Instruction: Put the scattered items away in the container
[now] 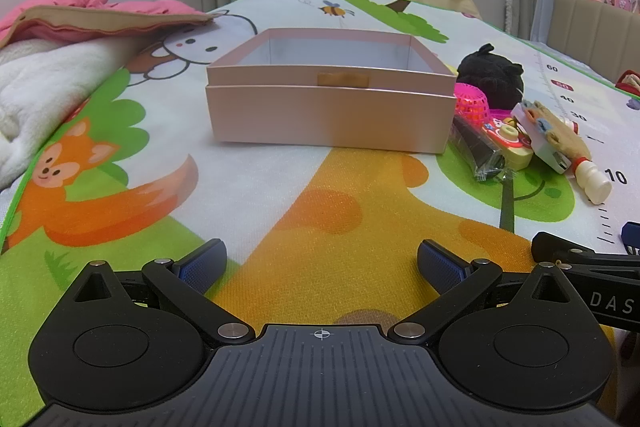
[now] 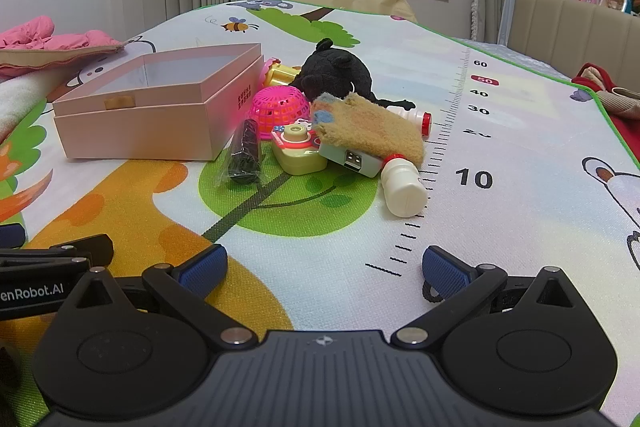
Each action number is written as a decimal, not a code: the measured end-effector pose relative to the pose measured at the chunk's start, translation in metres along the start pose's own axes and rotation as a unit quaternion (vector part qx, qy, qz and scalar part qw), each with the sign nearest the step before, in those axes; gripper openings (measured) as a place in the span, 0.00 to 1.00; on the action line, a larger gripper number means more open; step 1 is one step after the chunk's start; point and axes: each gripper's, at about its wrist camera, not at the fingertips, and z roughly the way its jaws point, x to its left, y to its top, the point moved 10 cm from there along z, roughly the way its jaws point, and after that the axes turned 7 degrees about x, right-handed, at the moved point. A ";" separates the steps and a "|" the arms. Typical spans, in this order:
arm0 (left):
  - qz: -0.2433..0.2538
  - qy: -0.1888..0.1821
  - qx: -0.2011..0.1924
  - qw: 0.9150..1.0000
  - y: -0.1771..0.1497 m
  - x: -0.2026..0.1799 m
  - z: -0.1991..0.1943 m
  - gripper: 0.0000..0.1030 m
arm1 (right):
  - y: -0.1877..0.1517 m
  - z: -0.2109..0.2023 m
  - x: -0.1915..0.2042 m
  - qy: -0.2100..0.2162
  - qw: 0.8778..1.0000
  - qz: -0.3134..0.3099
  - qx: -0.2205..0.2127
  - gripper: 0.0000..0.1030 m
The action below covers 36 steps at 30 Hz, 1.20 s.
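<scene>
Since nothing has gone into the box [image 1: 332,107] yet, my first pick turns on one fact: the pile lies ahead of my right gripper [image 2: 322,265] and only off to the right of my left gripper [image 1: 322,261], so the right is the nearer tool. Both grippers hover low over the mat [image 2: 520,131] with jaws spread wide, holding nothing.

The box sits ahead-left of the right gripper, open, its inside showing bare as far as I can see. The items crowd against its right side. Closest to me is a white bottle [image 2: 402,189], lying with its long axis running from front-right back toward the pile, base toward me; I judge a grip across its width would suit.

Counting: two white bottles, the second [image 2: 412,117] with a red cap behind; one toy camera [image 2: 296,149]; one black wrapped stick [image 2: 245,153]; one pink basket [image 2: 280,109]; one black plush [image 2: 336,71]; one tan pouch [image 2: 372,131] draped over a grey gadget [image 2: 352,159]; one yellow toy [image 2: 280,73], mostly hidden. One box.
</scene>
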 end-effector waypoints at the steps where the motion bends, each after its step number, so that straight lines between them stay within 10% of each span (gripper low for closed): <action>1: 0.000 0.000 0.000 1.000 0.000 0.000 0.000 1.00 | 0.000 0.000 0.000 0.000 1.000 0.000 0.000 1.00; 36: -0.006 -0.009 0.001 1.000 -0.004 0.003 -0.004 1.00 | -0.004 0.003 0.000 0.022 0.999 -0.016 0.042 1.00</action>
